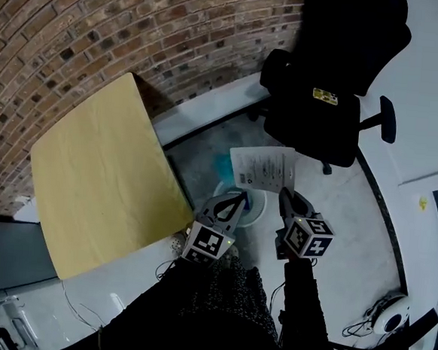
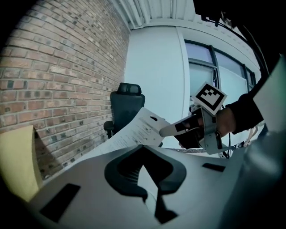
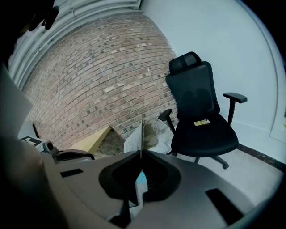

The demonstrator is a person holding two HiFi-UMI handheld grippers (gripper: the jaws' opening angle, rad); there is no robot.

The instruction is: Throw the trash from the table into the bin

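Head view: both forearms in dark sleeves (image 1: 299,305) reach forward from the bottom edge, side by side, with the grippers angled downward beyond the corner of the yellow table (image 1: 98,176). The right gripper (image 1: 284,191) pinches the near edge of a printed paper sheet (image 1: 263,168). The sheet is clear of the table and hangs over the white bin (image 1: 255,209) on the floor. The left gripper (image 1: 240,198) sits just beside the sheet's near left corner, above the bin rim. A black office chair (image 1: 323,103) stands beyond the bin.

Left gripper view: the left gripper (image 2: 142,146) has its jaws pressed together, and nothing shows between them. Ahead of them the paper sheet (image 2: 134,132) slopes upward. The right gripper (image 2: 164,131) enters from the right and clamps the sheet's edge, with the hand (image 2: 228,118) behind it.

Right gripper view: the right gripper (image 3: 141,154) is closed on the paper sheet (image 3: 132,142), which rises edge-on from the jaw tips as a thin vertical line. The office chair (image 3: 201,129) stands to the right, and the table (image 3: 91,141) lies at the left against the brick wall (image 3: 103,76).
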